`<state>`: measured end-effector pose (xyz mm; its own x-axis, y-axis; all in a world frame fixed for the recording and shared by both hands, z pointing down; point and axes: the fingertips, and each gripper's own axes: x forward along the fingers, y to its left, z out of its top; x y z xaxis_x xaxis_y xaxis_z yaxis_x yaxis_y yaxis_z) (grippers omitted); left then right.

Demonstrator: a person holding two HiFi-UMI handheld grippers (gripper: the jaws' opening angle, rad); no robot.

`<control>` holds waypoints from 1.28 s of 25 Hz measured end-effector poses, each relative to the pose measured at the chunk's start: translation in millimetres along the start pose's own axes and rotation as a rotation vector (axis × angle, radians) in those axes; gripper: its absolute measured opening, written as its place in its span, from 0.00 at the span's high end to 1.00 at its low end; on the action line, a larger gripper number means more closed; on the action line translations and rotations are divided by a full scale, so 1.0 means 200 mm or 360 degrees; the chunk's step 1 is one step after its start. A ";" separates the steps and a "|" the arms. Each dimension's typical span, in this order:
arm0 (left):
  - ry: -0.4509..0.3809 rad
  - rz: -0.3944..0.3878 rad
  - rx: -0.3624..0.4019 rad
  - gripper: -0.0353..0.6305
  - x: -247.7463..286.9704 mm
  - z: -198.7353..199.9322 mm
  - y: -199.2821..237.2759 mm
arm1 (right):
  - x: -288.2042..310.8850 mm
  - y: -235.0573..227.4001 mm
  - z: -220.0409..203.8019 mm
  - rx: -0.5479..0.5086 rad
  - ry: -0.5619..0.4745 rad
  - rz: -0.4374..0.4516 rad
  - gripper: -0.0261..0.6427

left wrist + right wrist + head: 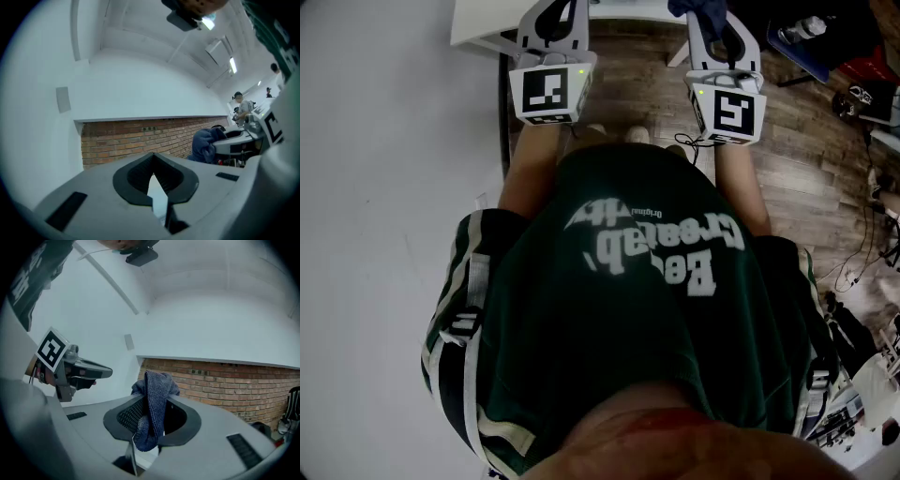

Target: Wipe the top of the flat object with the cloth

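Note:
In the head view both grippers are held out in front of the person's green shirt [628, 309]. My right gripper [719, 26] is shut on a dark blue cloth [697, 8], which bunches up between its jaws in the right gripper view [154, 399]. My left gripper [551, 19] is shut with nothing in it; its jaws meet with only a thin sliver of light between them [153, 180]. The cloth [206, 143] also shows from the left gripper view. A white flat surface [483, 28] shows only as an edge at the top left.
Wooden floor [806, 131] lies ahead, with bags, cables and gear [862, 94] to the right. A white wall [384, 234] runs along the left. A brick wall strip [140, 138] stands ahead under a white wall. A person [241, 105] sits far off.

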<state>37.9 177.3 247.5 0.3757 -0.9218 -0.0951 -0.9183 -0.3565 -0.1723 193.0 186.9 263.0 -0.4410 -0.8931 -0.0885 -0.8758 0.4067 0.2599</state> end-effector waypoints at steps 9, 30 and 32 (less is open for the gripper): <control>0.0010 -0.0004 0.0015 0.94 -0.02 0.01 -0.01 | 0.00 0.01 0.00 0.0003 -0.0001 0.0009 0.85; 0.0115 0.0032 0.0058 0.94 0.16 -0.12 -0.01 | 0.12 -0.10 -0.16 0.0105 0.0057 0.0071 0.84; 0.0121 0.0033 0.0053 0.95 0.20 -0.15 0.02 | 0.18 -0.10 -0.19 0.0111 0.0074 0.0079 0.84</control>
<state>44.8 133.9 271.9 0.3452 -0.9382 -0.0247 -0.9205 -0.3334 -0.2039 201.9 140.0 291.3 -0.4763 -0.8787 -0.0321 -0.8652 0.4619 0.1952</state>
